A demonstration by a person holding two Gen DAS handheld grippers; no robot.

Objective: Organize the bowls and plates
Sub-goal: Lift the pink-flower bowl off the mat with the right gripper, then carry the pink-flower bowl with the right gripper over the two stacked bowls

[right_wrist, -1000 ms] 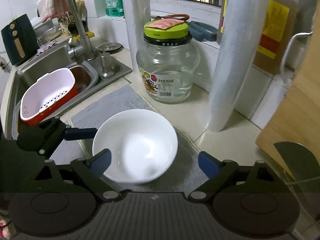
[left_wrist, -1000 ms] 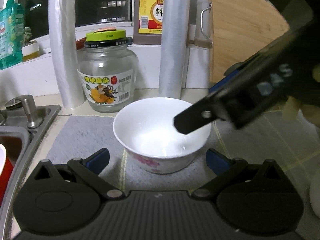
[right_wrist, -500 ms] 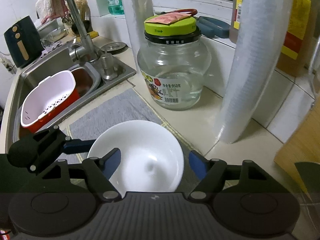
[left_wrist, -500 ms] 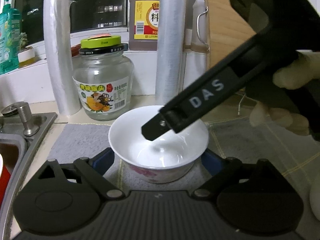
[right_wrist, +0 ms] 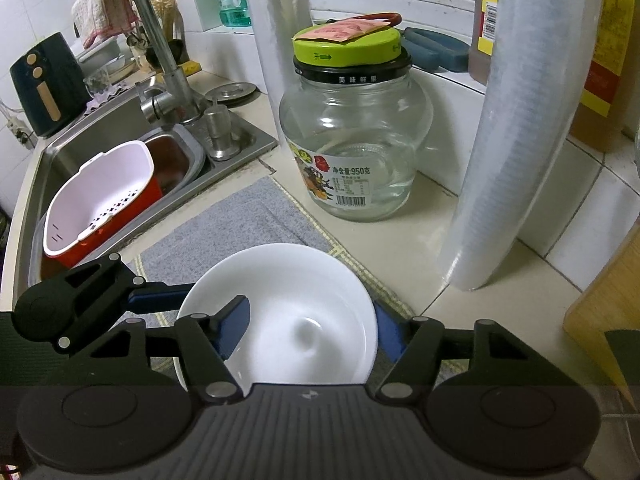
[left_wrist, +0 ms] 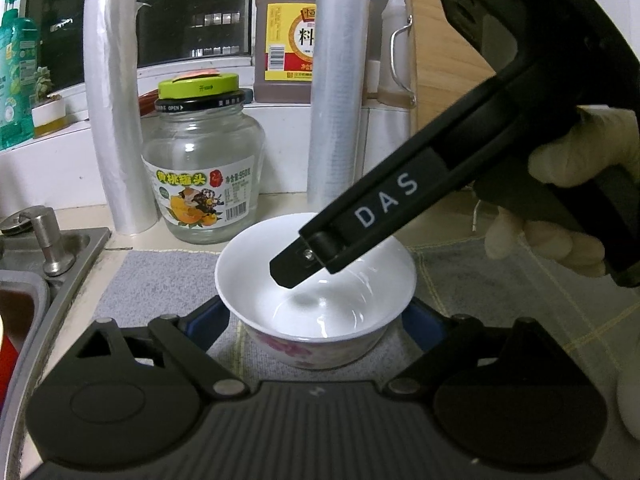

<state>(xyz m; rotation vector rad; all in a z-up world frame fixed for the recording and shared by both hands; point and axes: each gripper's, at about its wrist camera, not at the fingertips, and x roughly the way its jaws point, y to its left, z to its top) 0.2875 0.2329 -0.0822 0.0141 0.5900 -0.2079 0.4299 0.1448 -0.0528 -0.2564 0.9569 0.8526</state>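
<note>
Since a second ago both grippers have closed in on the bowl (left_wrist: 360, 304), and the right one has dipped down into it. The left gripper (left_wrist: 314, 320) now grasps the bowl from the near side, with its blue pads set against the left and right of the outer wall. The right gripper (right_wrist: 312, 332) comes in from the right, held by a gloved hand (left_wrist: 580, 152). Its jaws are closing with the bowl's right wall between them, one pad inside the bowl and one just outside the rim. The inner pad does not appear to press on the wall yet.

The step in hand seems to be securing the bowl for a lift. It is best to let the right jaws finish closing on the rim before raising anything. Lift level and slowly, since glazed china can slip out of a pinch. The glass jar (left_wrist: 204, 176) stands just beyond the bowl, so keep clear of it.

The bowl sits upright on a grey mat (left_wrist: 160, 280) on the counter, right of the sink (right_wrist: 100, 136). It is white and glossy, empty inside, with pink flowers printed low on the outside.
</note>
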